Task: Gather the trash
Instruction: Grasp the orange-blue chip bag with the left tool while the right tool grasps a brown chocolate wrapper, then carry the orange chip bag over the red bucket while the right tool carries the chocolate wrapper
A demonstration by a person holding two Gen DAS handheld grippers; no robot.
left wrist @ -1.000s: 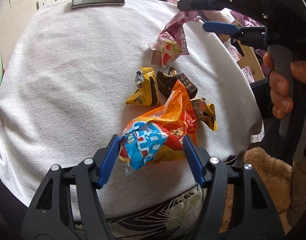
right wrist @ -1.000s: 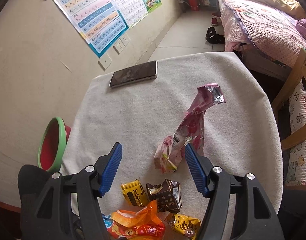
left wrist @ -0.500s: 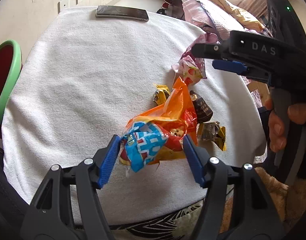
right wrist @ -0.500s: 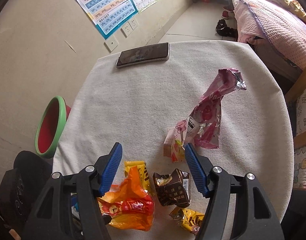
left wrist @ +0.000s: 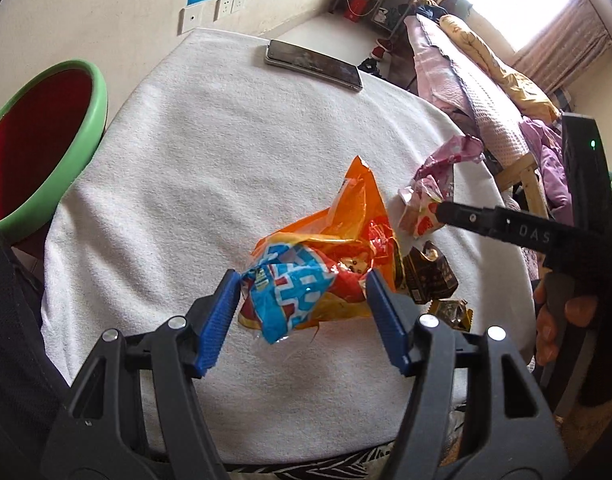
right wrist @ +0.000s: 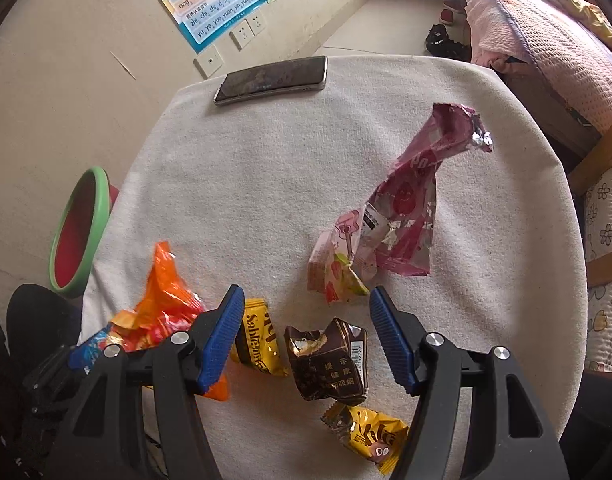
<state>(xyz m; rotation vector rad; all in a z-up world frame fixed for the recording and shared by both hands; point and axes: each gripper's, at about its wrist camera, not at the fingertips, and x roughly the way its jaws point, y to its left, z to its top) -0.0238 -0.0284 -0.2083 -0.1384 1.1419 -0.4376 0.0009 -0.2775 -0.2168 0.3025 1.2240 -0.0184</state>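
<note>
My left gripper (left wrist: 301,300) is shut on a crumpled orange and blue snack bag (left wrist: 318,268) and holds it above the white cloth-covered table (left wrist: 209,168). The bag also shows in the right wrist view (right wrist: 161,312) at lower left. My right gripper (right wrist: 303,320) is open and empty over a brown wrapper (right wrist: 330,360) and a yellow wrapper (right wrist: 257,336). A pink wrapper (right wrist: 398,216) lies beyond it, and another yellow wrapper (right wrist: 370,436) lies nearer. A green-rimmed red bin (left wrist: 37,140) stands left of the table.
A phone (right wrist: 271,78) lies at the table's far edge. A wall with posters and sockets is behind. A bed (right wrist: 546,40) and a wooden chair (right wrist: 598,160) stand to the right.
My left gripper has carried the orange bag leftward toward the bin, which has come into view. My right gripper has moved in closer over the brown and yellow wrappers.
</note>
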